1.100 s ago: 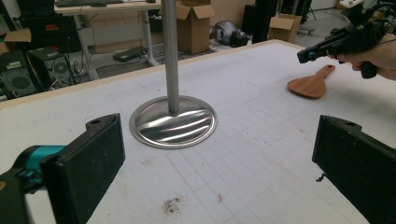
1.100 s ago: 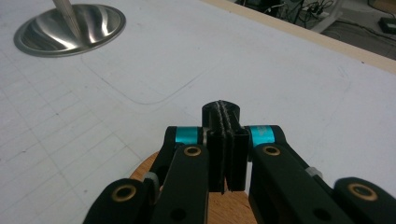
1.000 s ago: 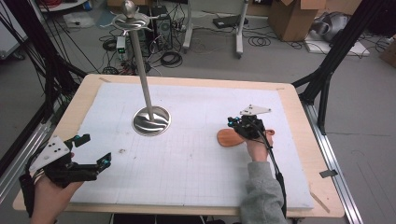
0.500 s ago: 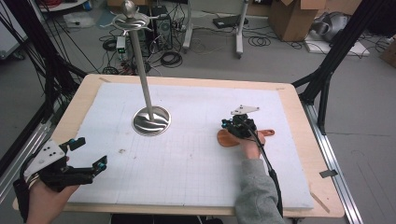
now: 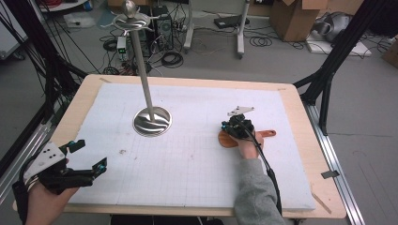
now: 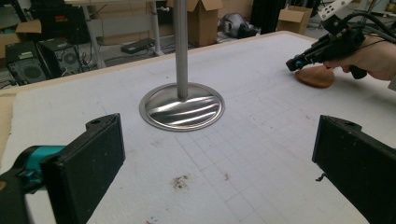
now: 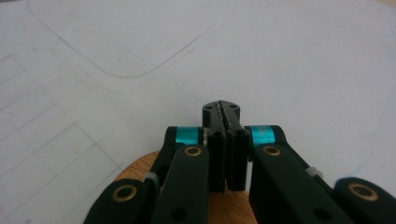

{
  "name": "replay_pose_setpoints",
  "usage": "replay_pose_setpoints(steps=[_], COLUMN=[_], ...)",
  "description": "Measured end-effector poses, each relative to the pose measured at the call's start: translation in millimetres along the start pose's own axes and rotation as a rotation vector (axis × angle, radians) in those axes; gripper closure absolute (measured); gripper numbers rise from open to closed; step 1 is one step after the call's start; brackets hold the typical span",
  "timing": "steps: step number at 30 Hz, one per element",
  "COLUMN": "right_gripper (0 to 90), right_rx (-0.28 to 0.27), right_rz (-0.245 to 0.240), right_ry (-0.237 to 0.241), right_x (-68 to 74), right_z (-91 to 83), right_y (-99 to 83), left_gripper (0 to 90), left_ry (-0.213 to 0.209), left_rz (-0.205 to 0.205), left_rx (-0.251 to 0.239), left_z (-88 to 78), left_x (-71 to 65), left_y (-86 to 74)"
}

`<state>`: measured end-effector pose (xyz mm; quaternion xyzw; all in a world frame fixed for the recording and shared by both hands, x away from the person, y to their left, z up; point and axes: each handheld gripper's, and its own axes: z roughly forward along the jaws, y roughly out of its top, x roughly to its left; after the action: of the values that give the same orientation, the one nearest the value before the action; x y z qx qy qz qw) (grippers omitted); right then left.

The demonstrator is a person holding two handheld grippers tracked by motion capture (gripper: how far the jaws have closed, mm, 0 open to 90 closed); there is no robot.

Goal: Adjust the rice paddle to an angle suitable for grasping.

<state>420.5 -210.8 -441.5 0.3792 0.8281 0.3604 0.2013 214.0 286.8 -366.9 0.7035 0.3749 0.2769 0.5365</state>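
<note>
Wooden paddle (image 5: 228, 139) flat on white mat (image 5: 197, 164), right of centre. Right gripper (image 5: 232, 127) hovering over its round end, jaws pressed together, empty. Risk: closed jaws can't take thin board, tips just skid it. Left gripper (image 5: 89, 154) spread wide, idle near front-left corner.

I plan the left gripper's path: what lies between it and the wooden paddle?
In the high view, just bare white mat separates left gripper from wooden paddle.
</note>
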Motion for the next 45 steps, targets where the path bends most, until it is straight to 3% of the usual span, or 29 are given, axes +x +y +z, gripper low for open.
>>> replay_pose_setpoints(steps=[14,21,23,28,29,36,45], right_gripper=[89.3,89.4,89.4,89.4,89.4,89.4,89.4], right_rx=[0.039,0.057,0.071,0.103,0.121,0.105,0.109], right_rz=[0.030,0.032,0.042,0.028,0.007,0.008,0.018], right_ry=[0.020,0.055,0.085,0.100,0.109,0.144,0.187], right_x=[1.1,4.2,5.9,11.5,14.6,16.9,12.9], right_z=[-0.7,-8.9,-13.3,-18.7,-21.1,-29.2,-43.9], right_y=[-2.5,-6.9,-9.2,-9.5,-9.8,-18.6,-31.6], left_gripper=[2.9,2.9,2.9,2.9,2.9,2.9,2.9], left_ry=[-0.006,-0.023,-0.030,-0.031,-0.031,-0.031,-0.060], left_rz=[0.000,0.003,0.007,0.000,-0.003,-0.015,-0.017], left_rx=[-0.002,-0.012,-0.016,-0.039,-0.048,-0.076,-0.088], left_z=[3.7,11.5,13.5,15.7,16.1,18.3,31.6], left_x=[1.2,1.9,2.6,6.8,9.5,15.1,14.6], left_y=[1.3,6.8,9.0,14.5,16.8,22.4,28.2])
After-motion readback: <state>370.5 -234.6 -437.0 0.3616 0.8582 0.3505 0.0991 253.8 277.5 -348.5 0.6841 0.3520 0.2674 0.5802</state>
